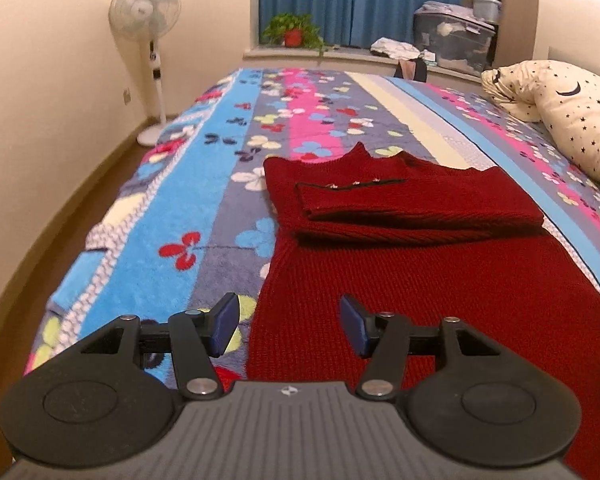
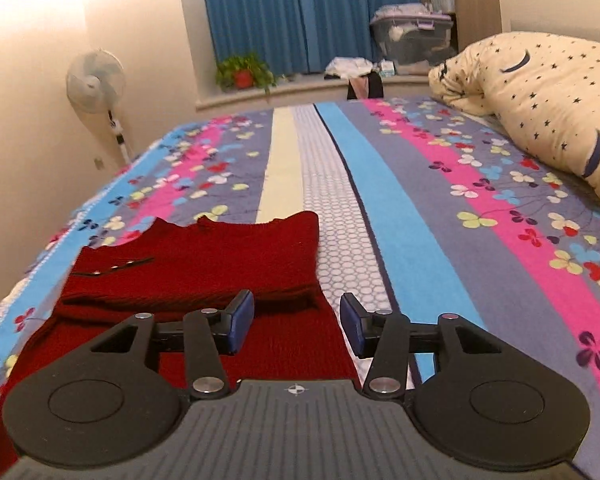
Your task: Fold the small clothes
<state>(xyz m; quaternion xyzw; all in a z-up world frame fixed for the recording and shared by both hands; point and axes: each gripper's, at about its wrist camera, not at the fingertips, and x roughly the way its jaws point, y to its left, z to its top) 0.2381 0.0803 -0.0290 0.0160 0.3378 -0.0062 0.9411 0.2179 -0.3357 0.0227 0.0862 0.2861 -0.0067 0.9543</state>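
1. Dark red ribbed knit sweater point(image 1: 400, 216) laid flat on the flower-striped fleece bed blanket point(image 1: 204, 184), near the bed's front edge; both sleeves folded across the chest, collar toward the far edge.
2. Left gripper point(image 1: 288, 326) above the sweater's left hem edge, blue pads point(image 1: 226, 322) spread apart, nothing between them.
3. Right gripper point(image 2: 297, 322) over the sweater's right edge point(image 2: 260, 264), blue pads spread, empty.
4. Cream star-print pillow point(image 2: 540, 108) at the bed's right edge, well apart from the sweater.
5. White standing fan point(image 1: 146, 24) beside the bed's left edge; potted green plant point(image 1: 294, 32) on the window ledge past the far edge.
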